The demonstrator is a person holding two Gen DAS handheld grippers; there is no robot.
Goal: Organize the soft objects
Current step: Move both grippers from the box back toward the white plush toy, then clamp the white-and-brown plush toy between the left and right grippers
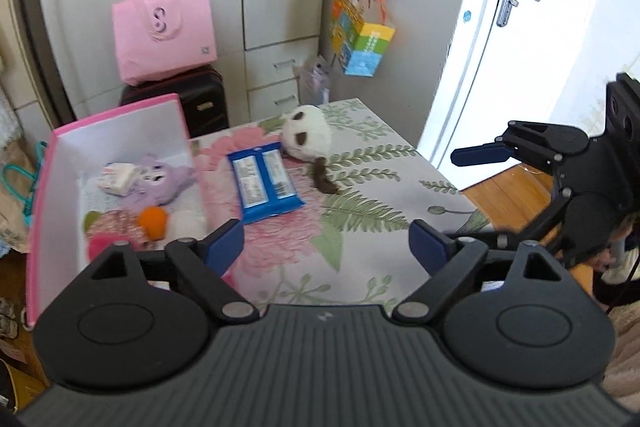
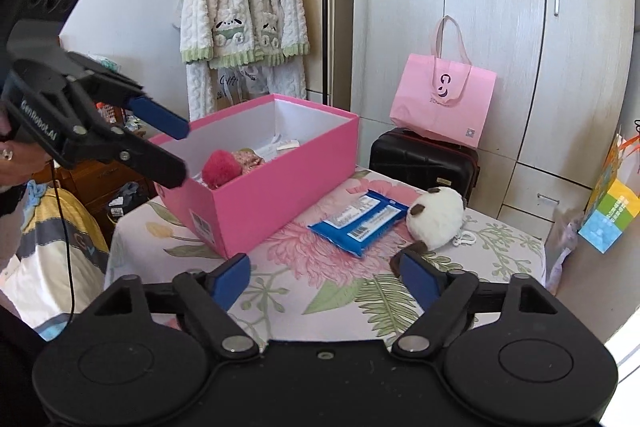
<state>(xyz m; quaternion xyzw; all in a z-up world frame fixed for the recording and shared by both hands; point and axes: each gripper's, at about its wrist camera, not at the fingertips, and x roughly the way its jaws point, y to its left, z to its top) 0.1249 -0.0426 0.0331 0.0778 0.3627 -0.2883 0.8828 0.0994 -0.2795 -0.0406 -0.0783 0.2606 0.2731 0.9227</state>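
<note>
The table point(image 2: 280, 291) has a flowered cloth. On it stands an open pink box point(image 2: 280, 195) with a purple plush point(image 1: 160, 181), a red pompom point(image 2: 221, 169) and other soft things inside. Beside the box lies a blue wipes pack point(image 1: 264, 183), touching a white plush point(image 1: 306, 135). The left gripper point(image 1: 326, 241) and the right gripper point(image 2: 325, 277) both have fingers spread, with nothing between them.
</note>
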